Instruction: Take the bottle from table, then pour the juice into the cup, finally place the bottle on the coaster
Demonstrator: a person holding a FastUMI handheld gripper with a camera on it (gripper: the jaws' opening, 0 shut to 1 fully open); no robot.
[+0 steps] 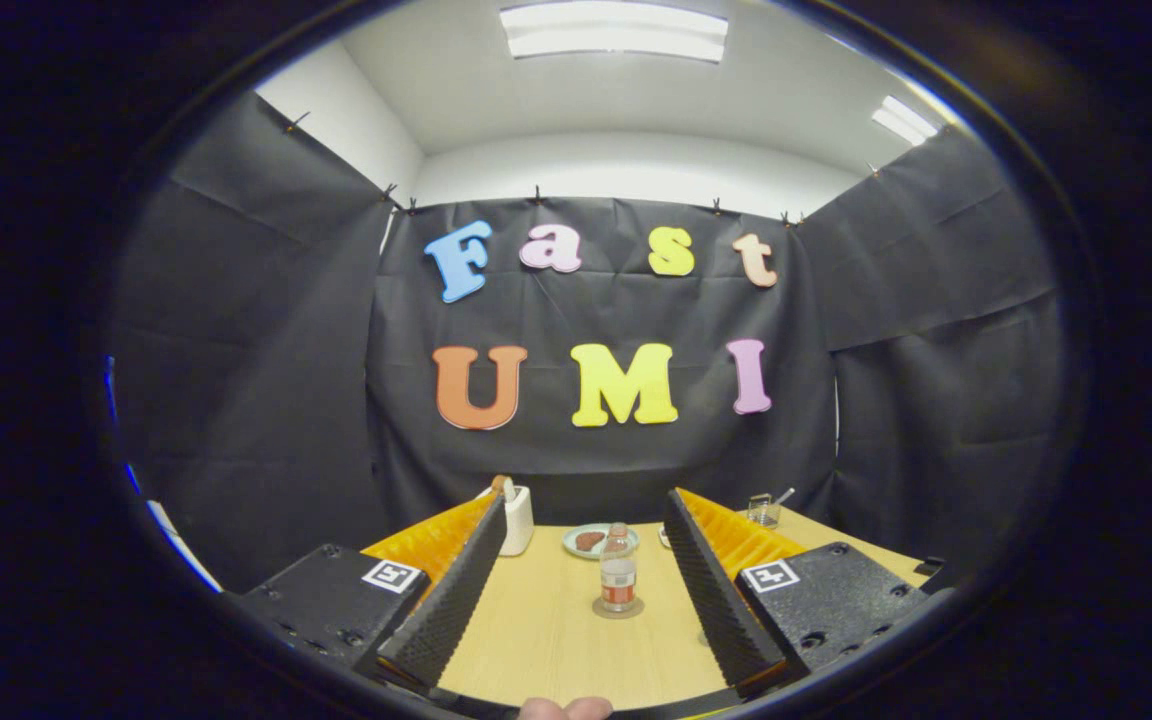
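Bottle stands upright on a round coaster on the wooden table. Small clear bottle, cap on, red-and-white label band round its lower half; label not legible. Coaster rim shows as a dark ring around the bottle's base.

Gripper is spread wide, holding nothing. The bottle sits in the gap between the two fingers, nearer the right one, touching neither. Finger faces are ribbed. Each finger carries a black block with a square white marker on top.

Places taken from the bottle:
- Just behind it, a pale plate with a reddish-brown piece of food on it. Bottle's cap overlaps the plate's near rim in the gripper view; whether they touch cannot be told.
- Behind and to its left, a white upright holder with something wooden sticking out of the top, partly hidden by the left finger's tip.
- Behind and to its right, well apart, beyond the right finger, a small clear glass cup with a thin stick or spoon leaning in it. Contents too small to tell.
- Nearer than the bottle, bare wood runs back to a person's fingertips.

Black cloth wall closes the booth behind the table.
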